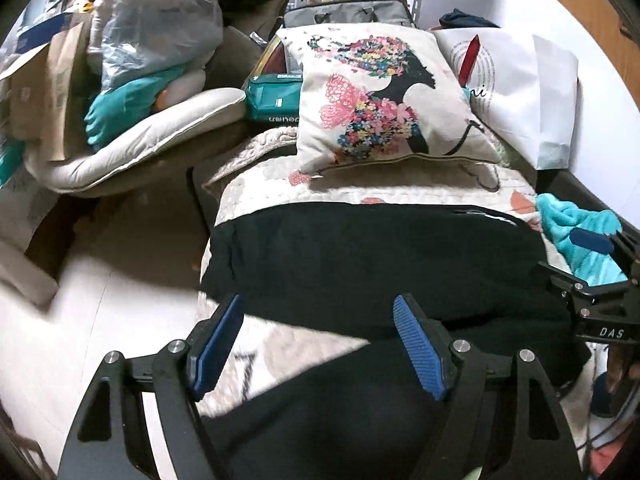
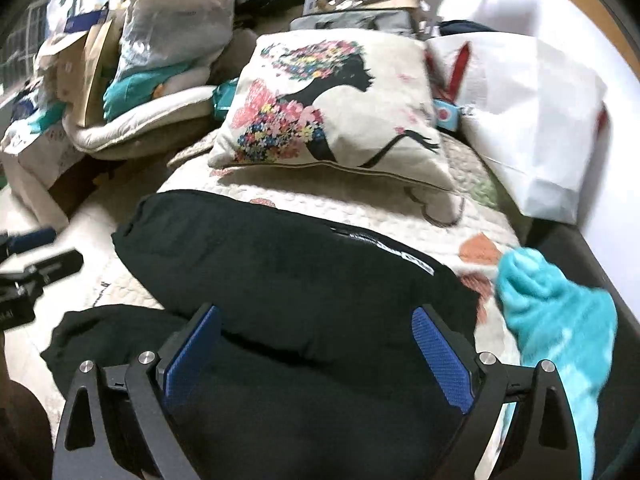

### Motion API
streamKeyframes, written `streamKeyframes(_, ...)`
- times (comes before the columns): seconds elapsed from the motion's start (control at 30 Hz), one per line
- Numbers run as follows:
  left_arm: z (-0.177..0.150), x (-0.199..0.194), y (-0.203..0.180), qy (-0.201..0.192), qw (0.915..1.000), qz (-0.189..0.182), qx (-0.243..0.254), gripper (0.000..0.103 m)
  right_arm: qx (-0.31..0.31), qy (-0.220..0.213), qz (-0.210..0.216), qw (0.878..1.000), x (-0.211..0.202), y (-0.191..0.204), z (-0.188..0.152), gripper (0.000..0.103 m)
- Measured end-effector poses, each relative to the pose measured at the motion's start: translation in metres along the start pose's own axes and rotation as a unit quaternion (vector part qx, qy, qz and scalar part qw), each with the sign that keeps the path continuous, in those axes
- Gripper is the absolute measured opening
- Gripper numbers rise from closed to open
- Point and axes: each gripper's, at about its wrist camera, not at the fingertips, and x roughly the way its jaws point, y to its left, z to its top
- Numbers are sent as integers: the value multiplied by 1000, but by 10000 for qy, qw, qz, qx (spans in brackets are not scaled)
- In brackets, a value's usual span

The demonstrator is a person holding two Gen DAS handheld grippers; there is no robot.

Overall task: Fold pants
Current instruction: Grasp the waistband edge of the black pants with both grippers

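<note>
I have the bed (image 1: 280,184) under both cameras, quilt-covered, with the black pants (image 1: 380,264) lying across its near end, already doubled into a thick band, a lower layer trailing toward me over the near edge, a printed pillow (image 1: 380,96) beyond them and a teal cloth (image 2: 560,320) at the right edge. My left gripper (image 1: 320,344) and right gripper (image 2: 316,344) both stand wide apart and hold nothing, poised just above the near fold. I judge I am mid-fold, between grasps; next I should pinch that loose near layer with both and carry it over the band.
</note>
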Motion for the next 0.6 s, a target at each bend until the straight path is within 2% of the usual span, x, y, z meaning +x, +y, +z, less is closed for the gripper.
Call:
streamKeyframes(0.13, 11, 35, 20, 223, 9997, -59, -19, 77, -124, 217, 80, 9997, 34, -10, 9, 99)
streamKeyframes(0.3, 27, 84, 53, 510, 9985, -109, -170, 77, 196, 407, 155, 9989, 74, -41, 24, 99)
streamKeyframes(0.47, 43, 119, 74, 614, 9977, -153, -227, 77, 500, 575, 263, 9967, 108, -72, 37, 98)
streamKeyframes(0.6, 54, 142, 82, 705, 9972, -246, -75, 77, 391, 714, 371, 9960, 129, -80, 42, 98)
